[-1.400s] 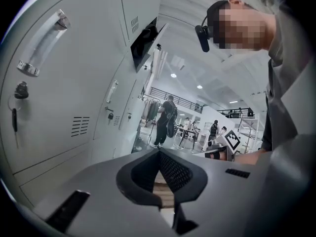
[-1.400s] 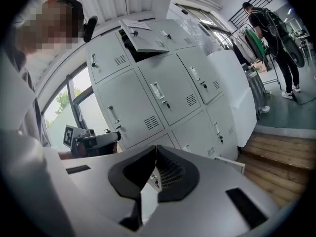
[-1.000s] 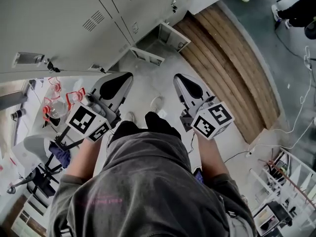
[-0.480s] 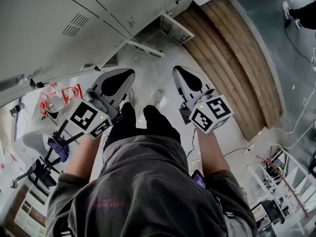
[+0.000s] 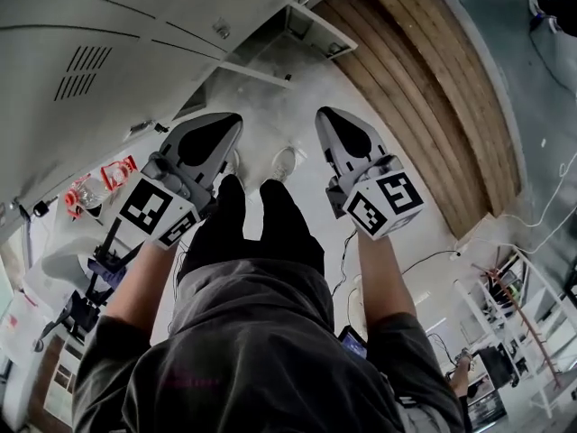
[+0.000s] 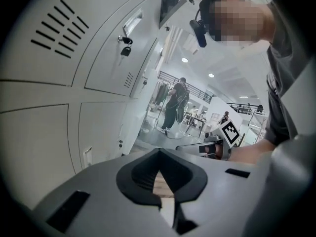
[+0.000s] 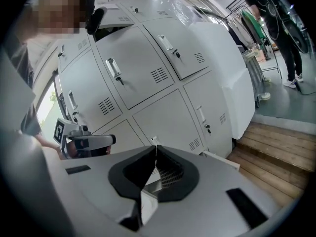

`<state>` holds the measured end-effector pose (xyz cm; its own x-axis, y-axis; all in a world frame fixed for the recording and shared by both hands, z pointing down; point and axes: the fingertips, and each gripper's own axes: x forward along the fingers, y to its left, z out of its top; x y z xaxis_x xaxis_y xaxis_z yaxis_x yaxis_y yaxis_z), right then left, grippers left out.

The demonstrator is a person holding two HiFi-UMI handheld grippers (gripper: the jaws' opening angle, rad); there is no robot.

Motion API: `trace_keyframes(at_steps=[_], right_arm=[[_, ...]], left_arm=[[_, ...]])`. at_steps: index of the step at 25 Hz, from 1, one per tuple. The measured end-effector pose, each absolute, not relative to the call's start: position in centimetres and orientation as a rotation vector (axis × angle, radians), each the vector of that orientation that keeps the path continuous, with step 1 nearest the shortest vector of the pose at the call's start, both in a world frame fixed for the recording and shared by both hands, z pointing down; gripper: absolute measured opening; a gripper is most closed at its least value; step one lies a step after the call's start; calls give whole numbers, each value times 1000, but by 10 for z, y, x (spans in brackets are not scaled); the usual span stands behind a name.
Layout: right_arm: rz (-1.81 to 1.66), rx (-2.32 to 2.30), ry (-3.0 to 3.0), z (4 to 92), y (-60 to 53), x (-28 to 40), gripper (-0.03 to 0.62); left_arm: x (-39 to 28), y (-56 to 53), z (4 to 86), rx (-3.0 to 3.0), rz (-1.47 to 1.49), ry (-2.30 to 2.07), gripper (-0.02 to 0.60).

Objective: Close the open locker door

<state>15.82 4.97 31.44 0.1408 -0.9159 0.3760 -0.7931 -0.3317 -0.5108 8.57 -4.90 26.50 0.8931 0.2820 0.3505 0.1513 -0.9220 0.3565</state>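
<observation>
Metal door [image 5: 315, 32] looks light and stiff; push its free edge. Left gripper [image 5: 232, 124] and right gripper [image 5: 325, 118] are both closed, empty.

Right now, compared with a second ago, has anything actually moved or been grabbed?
The person shifted: in the head view the lockers and open locker doors slid toward the top, and more of the legs shows. Nothing was grabbed or released. The left gripper and right gripper stay shut, empty, side by side; the doors stay open.
</observation>
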Motion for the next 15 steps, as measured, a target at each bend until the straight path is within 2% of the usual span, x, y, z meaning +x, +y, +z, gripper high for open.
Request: trace_keyframes(at_steps=[15], right_arm=[[-1050, -2239, 1808, 449, 34, 176, 23]], left_arm=[[105, -51, 380, 2680, 702, 329, 14]])
